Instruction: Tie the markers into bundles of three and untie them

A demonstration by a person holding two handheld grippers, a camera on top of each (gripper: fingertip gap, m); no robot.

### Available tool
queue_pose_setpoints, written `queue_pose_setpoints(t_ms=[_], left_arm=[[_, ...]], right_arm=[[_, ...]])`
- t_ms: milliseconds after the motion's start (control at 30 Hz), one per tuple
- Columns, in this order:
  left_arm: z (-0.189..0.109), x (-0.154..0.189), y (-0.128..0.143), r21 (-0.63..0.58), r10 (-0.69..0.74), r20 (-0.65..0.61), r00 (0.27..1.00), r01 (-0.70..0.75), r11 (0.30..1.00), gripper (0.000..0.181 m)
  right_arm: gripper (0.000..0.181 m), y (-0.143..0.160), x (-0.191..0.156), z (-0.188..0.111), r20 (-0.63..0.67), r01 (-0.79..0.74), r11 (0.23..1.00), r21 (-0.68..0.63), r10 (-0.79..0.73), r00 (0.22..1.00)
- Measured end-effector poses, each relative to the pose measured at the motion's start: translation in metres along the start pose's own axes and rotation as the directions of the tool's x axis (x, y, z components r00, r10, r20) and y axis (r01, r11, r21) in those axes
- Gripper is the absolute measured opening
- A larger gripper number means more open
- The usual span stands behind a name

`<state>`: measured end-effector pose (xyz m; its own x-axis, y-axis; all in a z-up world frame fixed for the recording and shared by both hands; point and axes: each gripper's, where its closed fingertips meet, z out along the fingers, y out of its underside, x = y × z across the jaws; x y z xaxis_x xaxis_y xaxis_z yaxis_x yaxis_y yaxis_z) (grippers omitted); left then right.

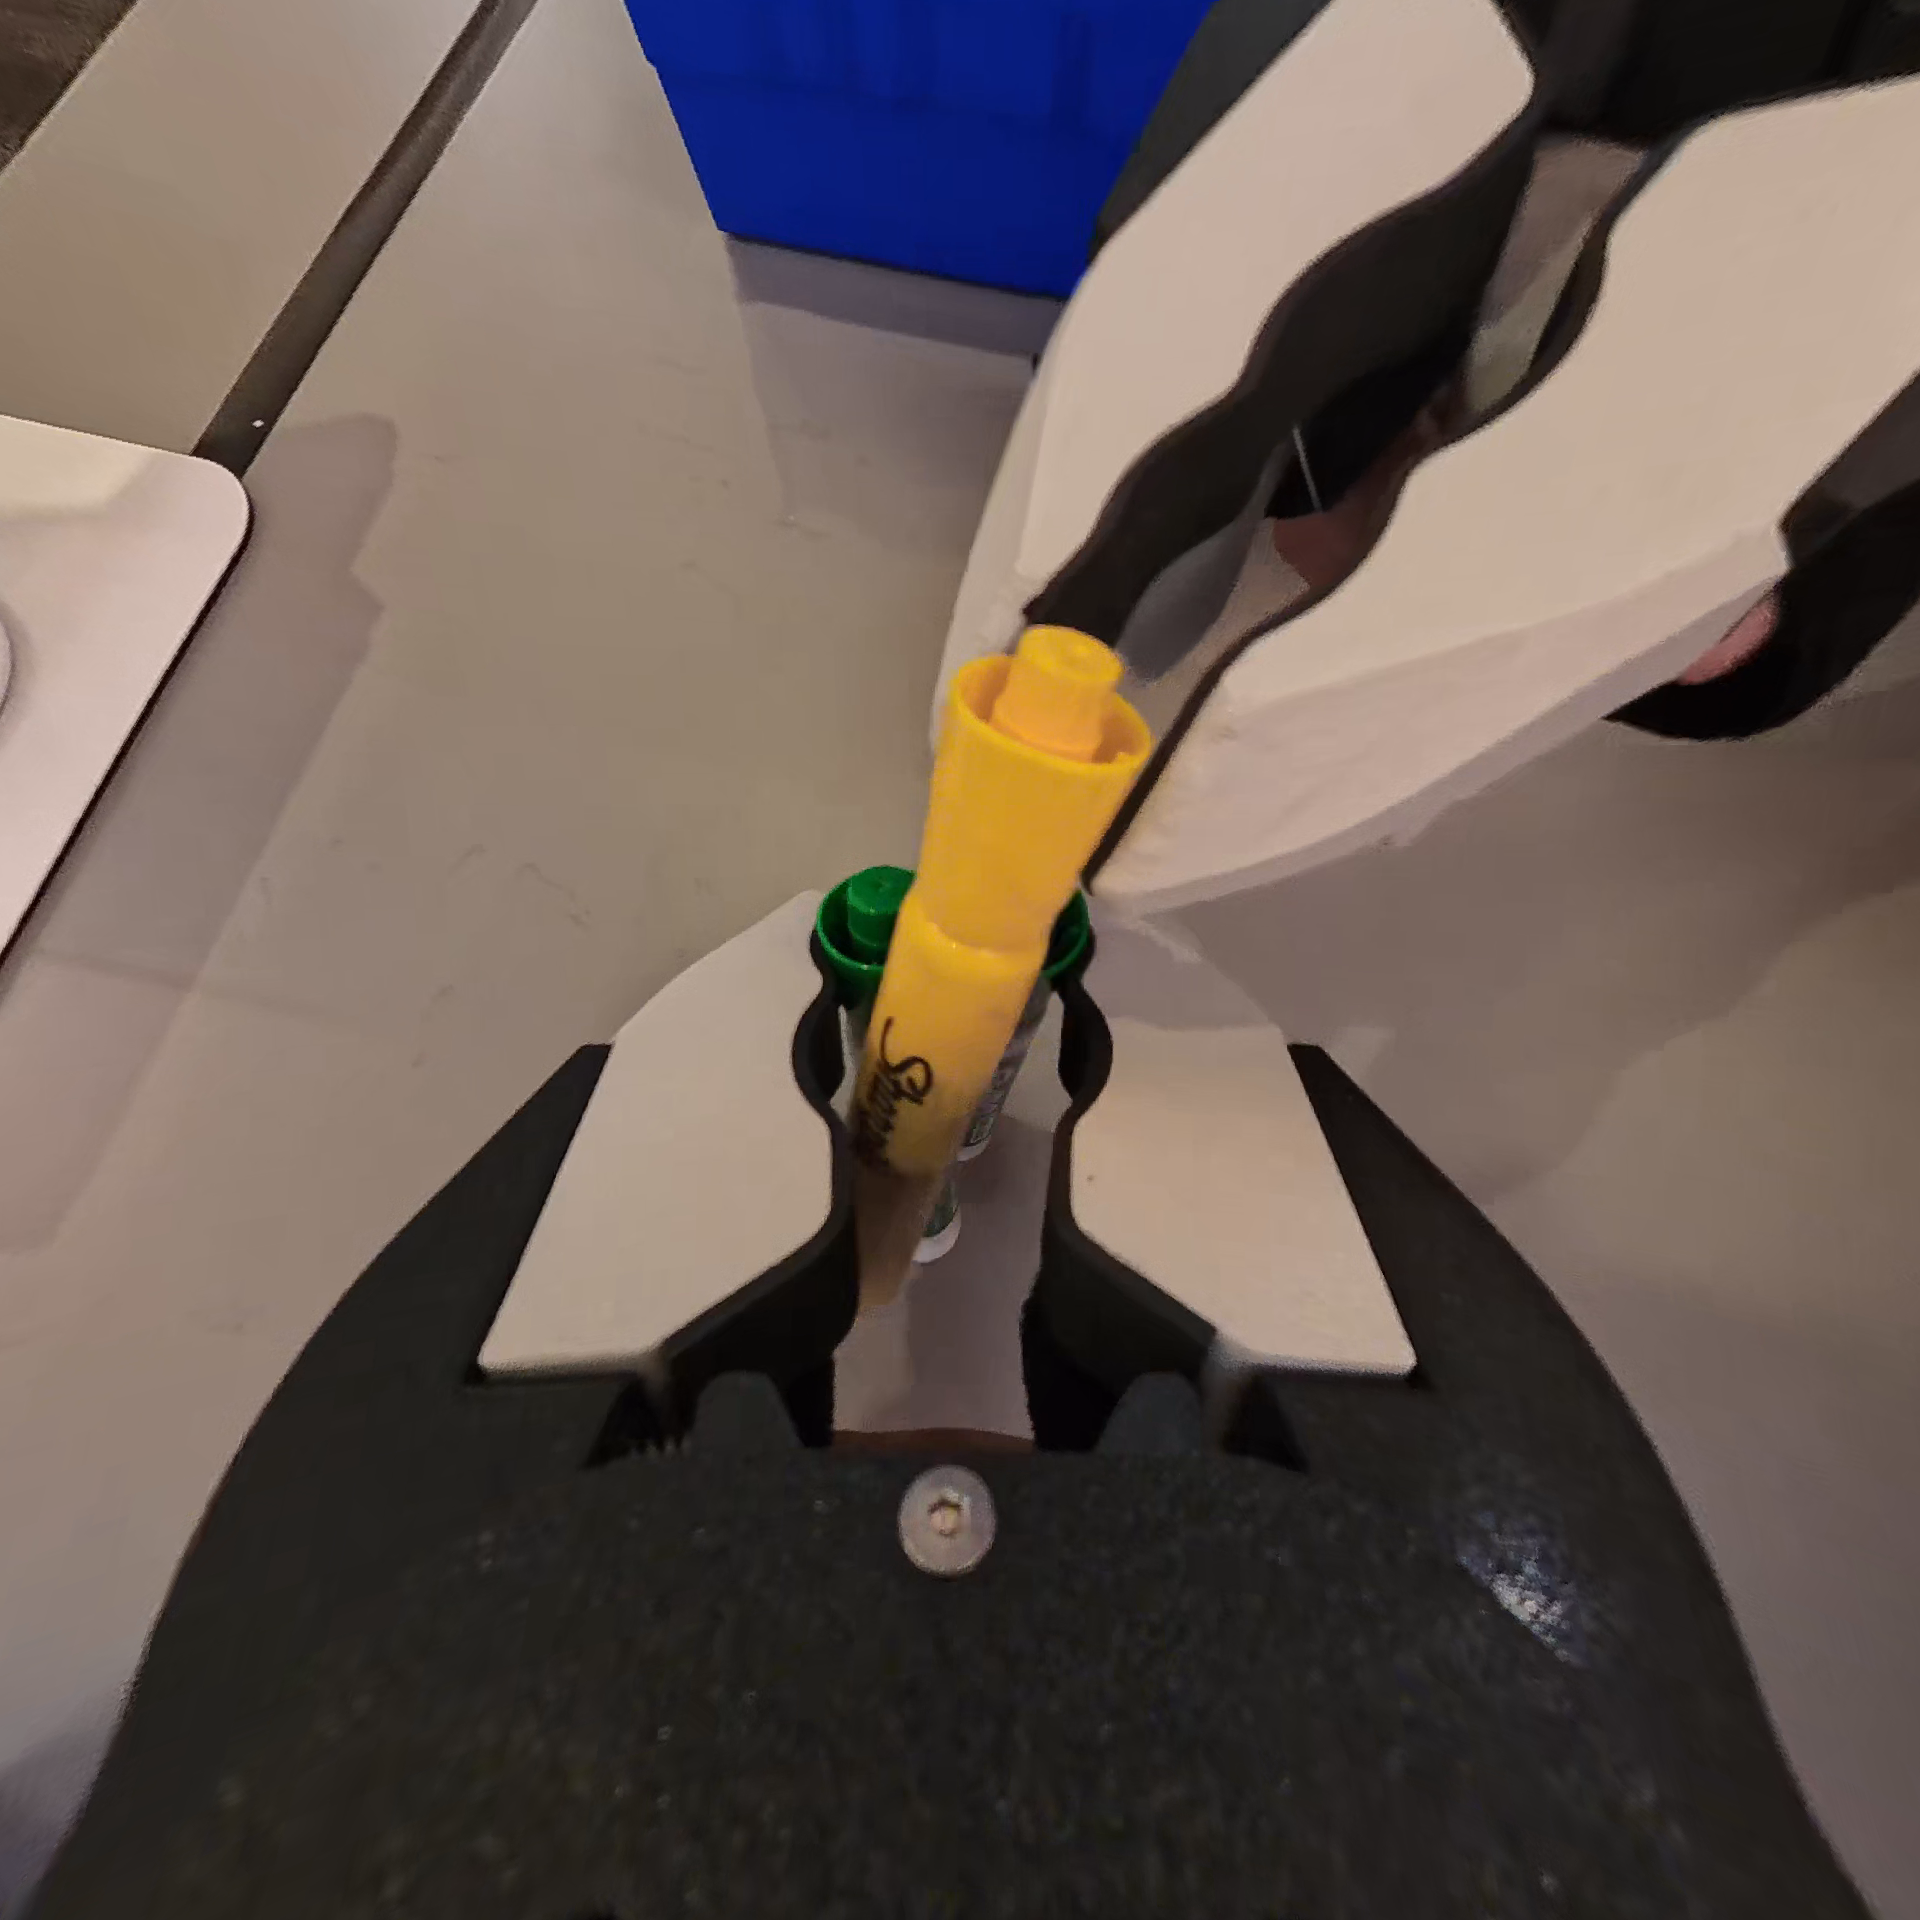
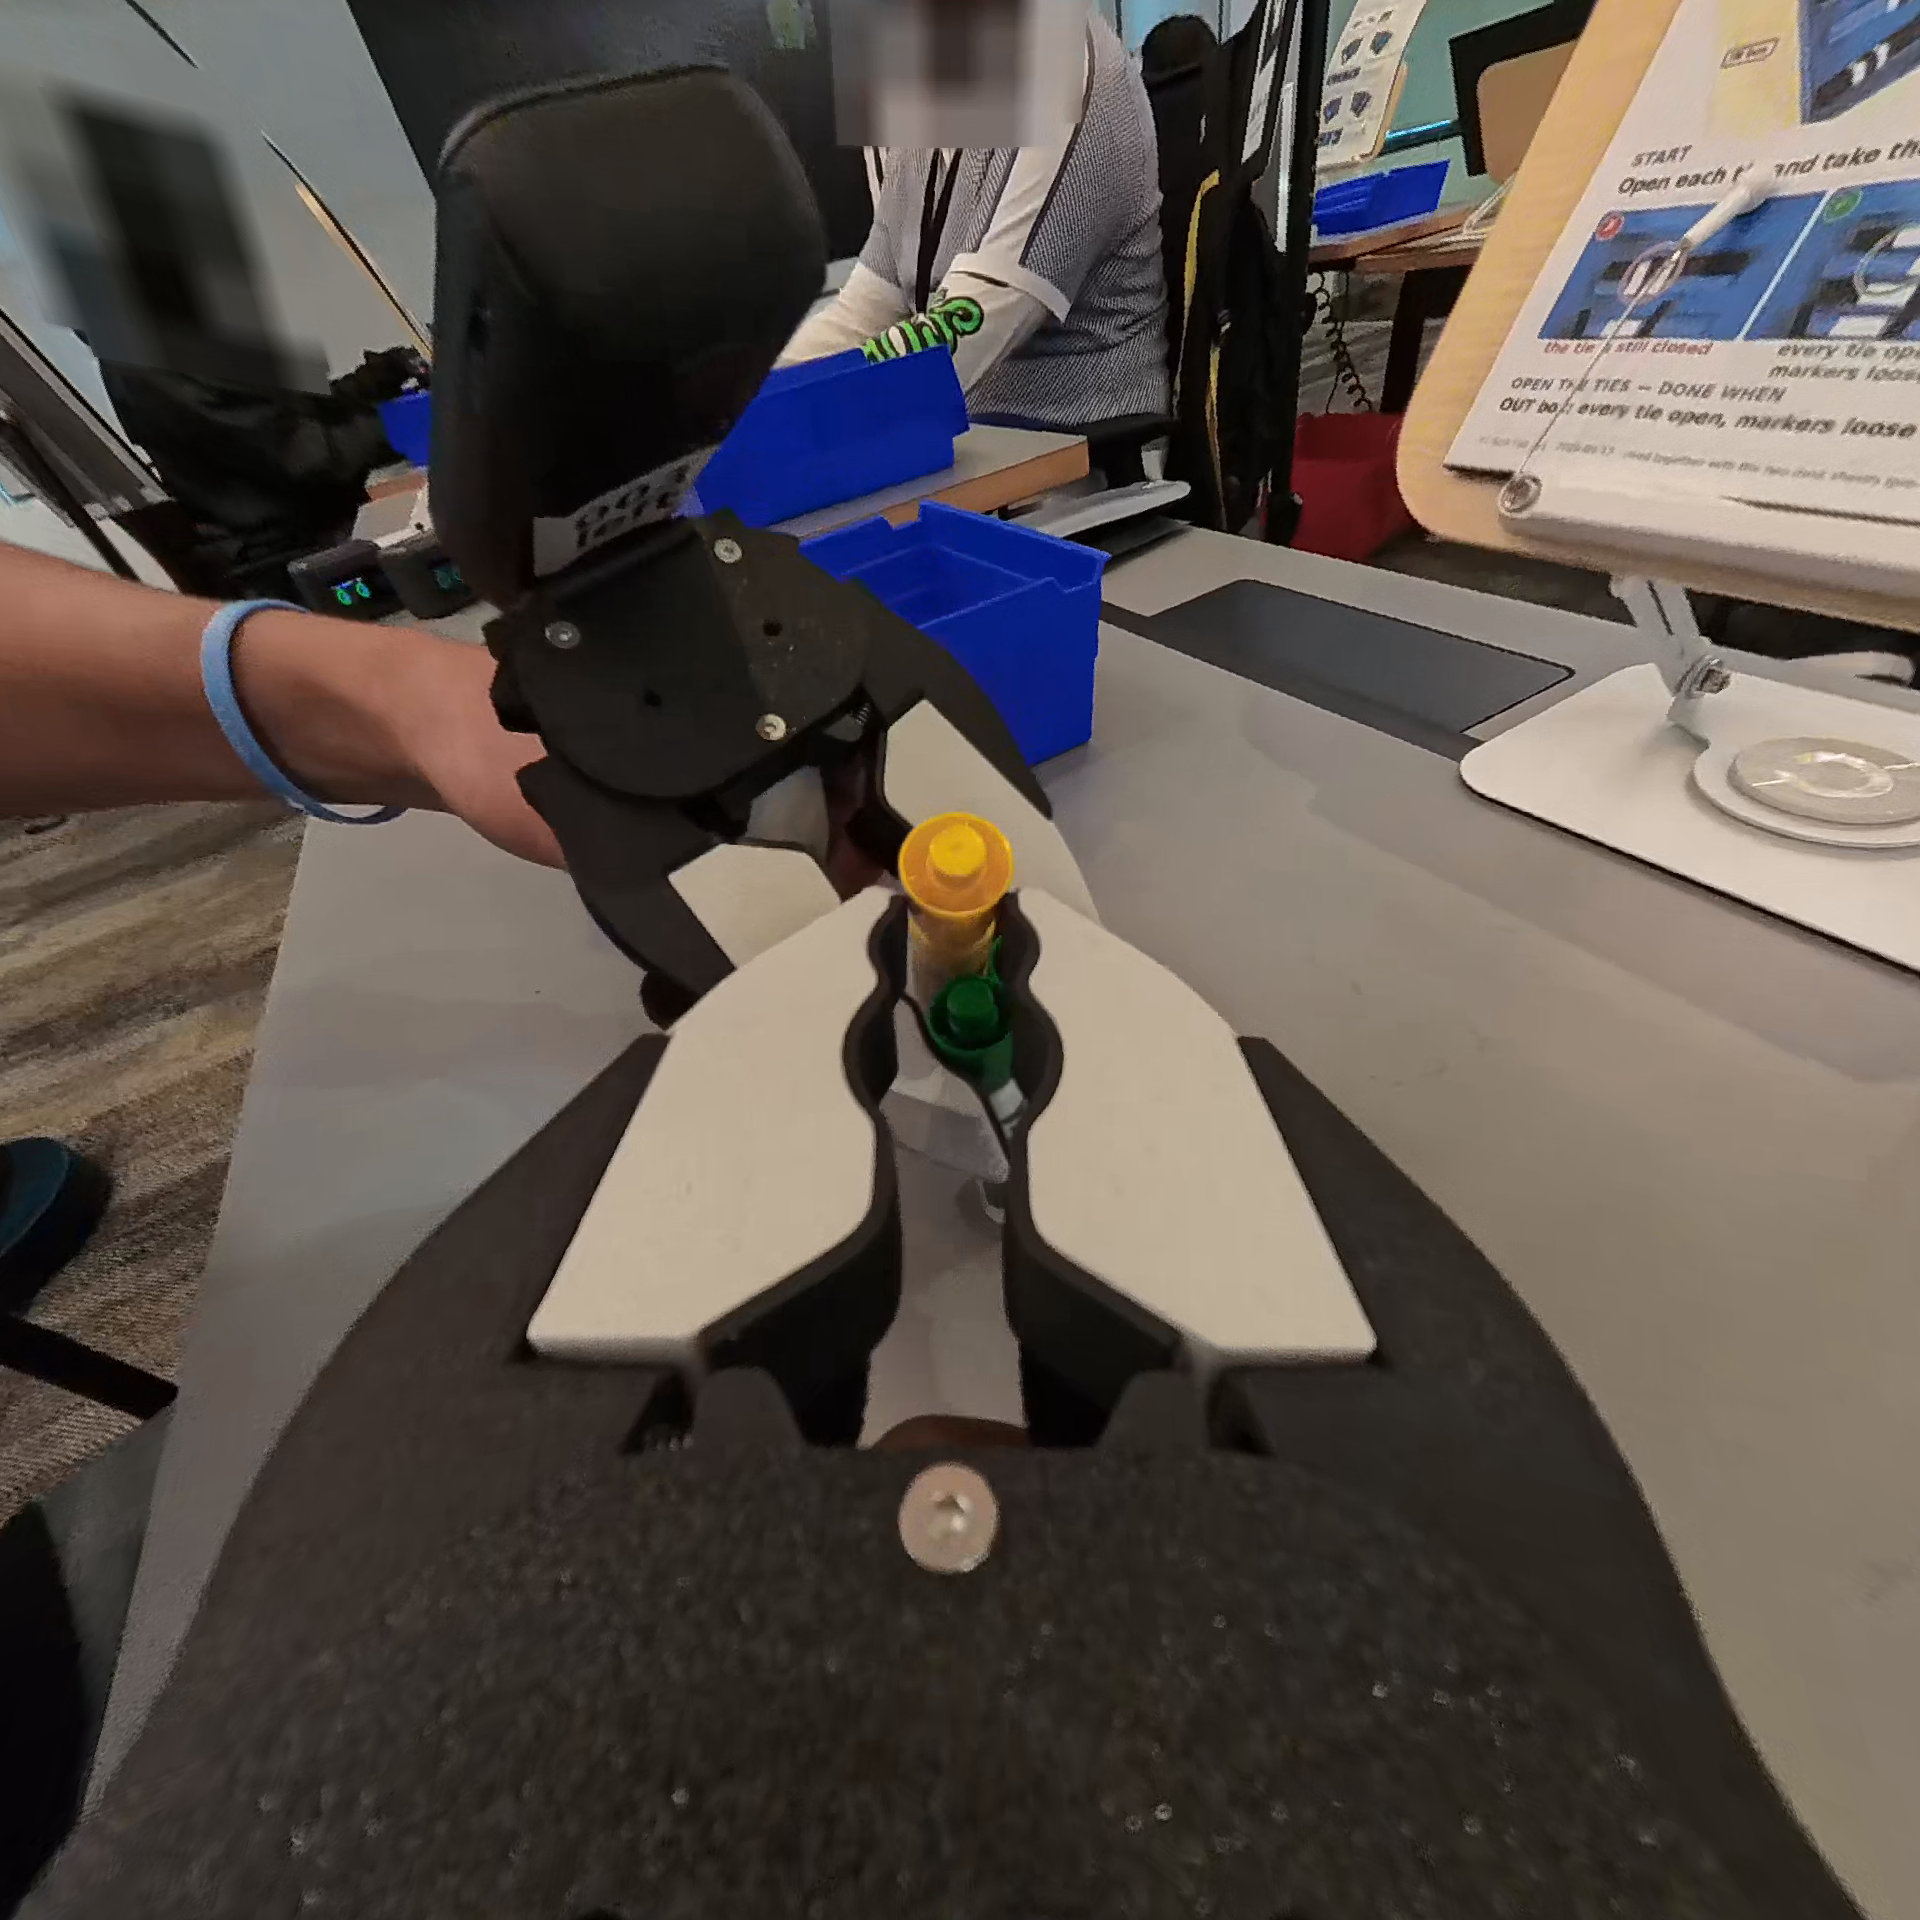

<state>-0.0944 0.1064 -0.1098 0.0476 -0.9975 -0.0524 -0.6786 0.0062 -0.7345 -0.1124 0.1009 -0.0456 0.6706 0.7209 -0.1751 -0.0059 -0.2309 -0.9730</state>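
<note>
Yellow marker (image 1: 987,935) and green marker (image 1: 852,925): upright, side by side, above grey table (image 1: 520,623). Left hand-held gripper (image 1: 951,997): narrowed, clamping both barrels. Right hand-held gripper (image 2: 951,935): narrowed around their capped ends; grip firmness unclear.

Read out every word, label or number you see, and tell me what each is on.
I don't repeat writing; these bear it.
Yellow marker: dark script along the barrel.
Green marker: small label print, too small to read.
Instruction sheet on the stand: printed headings, captions, pictures.
</note>
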Motion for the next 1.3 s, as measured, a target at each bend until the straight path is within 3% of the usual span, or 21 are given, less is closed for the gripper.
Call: queue_pose_setpoints(t_ms=[667, 967, 1300], left_arm=[[-0.004, -0.002, 0.011, 0.072, -0.056, -0.001, 0.998, 0.056, 0.996, 0.037], [-0.026, 0.007, -0.01, 0.263, -0.085, -0.067, 0.994, 0.099, 0.96, 0.038], [-0.052, 0.016, -0.017, 0.382, -0.083, -0.145, 0.986, 0.133, 0.914, 0.037]], right_arm=[[0.016, -0.077, 0.006, -0.028, -0.039, 0.066, 0.992, 0.111, -0.062, 0.997], [0.016, -0.046, 0.002, -0.006, 0.01, 0.038, 0.999, 0.036, -0.039, 0.999], [0.016, -0.005, -0.023, 0.008, 0.185, 0.008, 1.0, -0.023, -0.004, 0.983]])
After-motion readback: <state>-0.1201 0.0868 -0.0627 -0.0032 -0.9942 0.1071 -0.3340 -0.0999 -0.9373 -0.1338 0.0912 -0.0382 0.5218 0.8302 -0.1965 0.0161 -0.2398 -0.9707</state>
